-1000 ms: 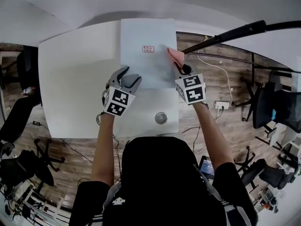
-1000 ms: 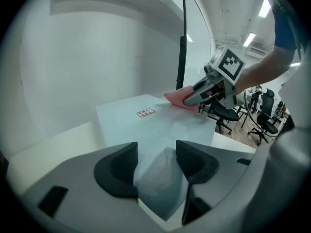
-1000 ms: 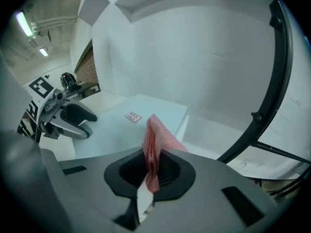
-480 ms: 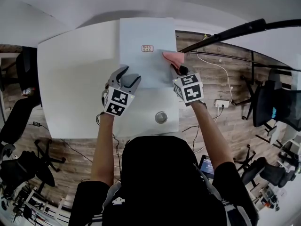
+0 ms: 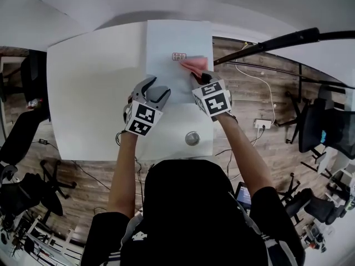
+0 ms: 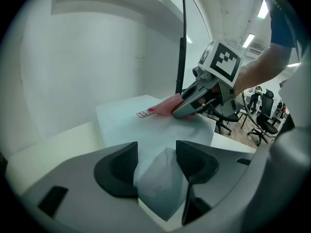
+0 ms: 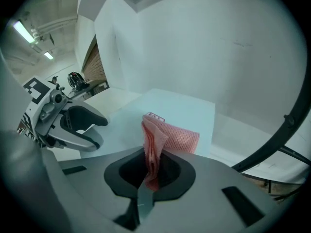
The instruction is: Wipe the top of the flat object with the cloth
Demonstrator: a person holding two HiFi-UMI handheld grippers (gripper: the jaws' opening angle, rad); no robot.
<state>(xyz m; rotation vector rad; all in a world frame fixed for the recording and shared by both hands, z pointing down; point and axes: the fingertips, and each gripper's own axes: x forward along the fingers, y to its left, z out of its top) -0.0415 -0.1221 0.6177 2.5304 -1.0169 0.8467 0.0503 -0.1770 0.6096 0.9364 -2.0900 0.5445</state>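
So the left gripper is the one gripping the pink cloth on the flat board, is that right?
Not quite: the right gripper is gripping the pink cloth on the flat board, as the right gripper view shows. The left gripper is open, with no cloth in it.

White table, wood floor, black office chairs, possibly ceiling striplights

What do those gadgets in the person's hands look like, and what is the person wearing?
The left hand-held gripper and right hand-held gripper each have a light grey body, two curved jaws with black ribbed pads, and a white cube bearing black square markers. The person wears a black short-sleeved top with white markings.
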